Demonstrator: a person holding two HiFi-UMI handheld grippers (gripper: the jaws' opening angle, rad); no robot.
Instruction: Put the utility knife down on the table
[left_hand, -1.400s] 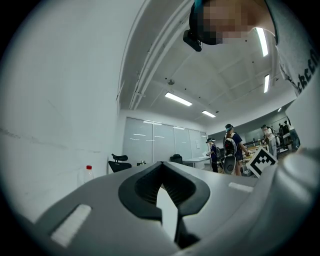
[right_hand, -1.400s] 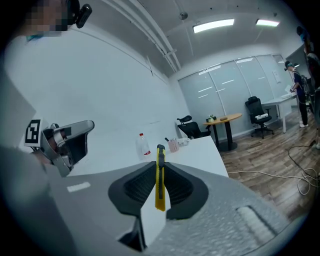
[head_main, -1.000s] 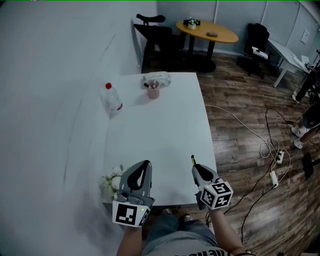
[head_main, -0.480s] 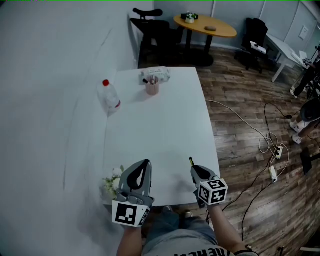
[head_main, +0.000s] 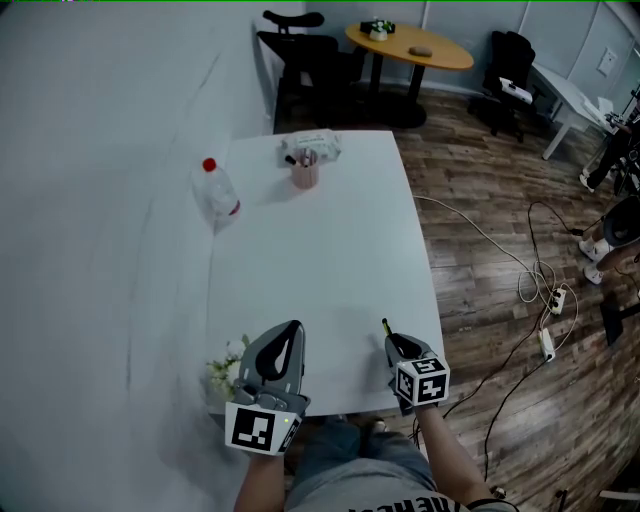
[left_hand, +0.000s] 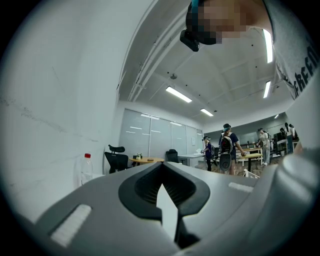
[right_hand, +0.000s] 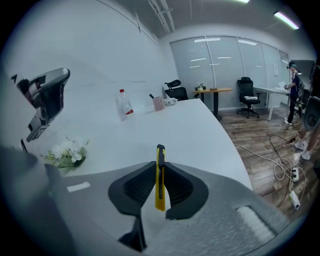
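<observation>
A yellow and black utility knife (right_hand: 159, 176) stands on edge between the jaws of my right gripper (right_hand: 159, 172), which is shut on it; its black tip pokes out past the jaws. In the head view the knife (head_main: 387, 327) and right gripper (head_main: 399, 345) hover over the near right part of the white table (head_main: 320, 260). My left gripper (head_main: 281, 350) is at the table's near left edge; in the left gripper view its jaws (left_hand: 161, 186) meet at the tips with nothing held.
A small bunch of white flowers (head_main: 224, 366) lies by the left gripper. Farther back stand a clear bottle with a red cap (head_main: 218, 190), a pink pen cup (head_main: 305, 172) and a white packet (head_main: 312, 146). Cables (head_main: 530, 290) lie on the wooden floor at right.
The right gripper with the knife has dropped slightly toward the table and drawn a little nearer to me. The left gripper has stayed put.
</observation>
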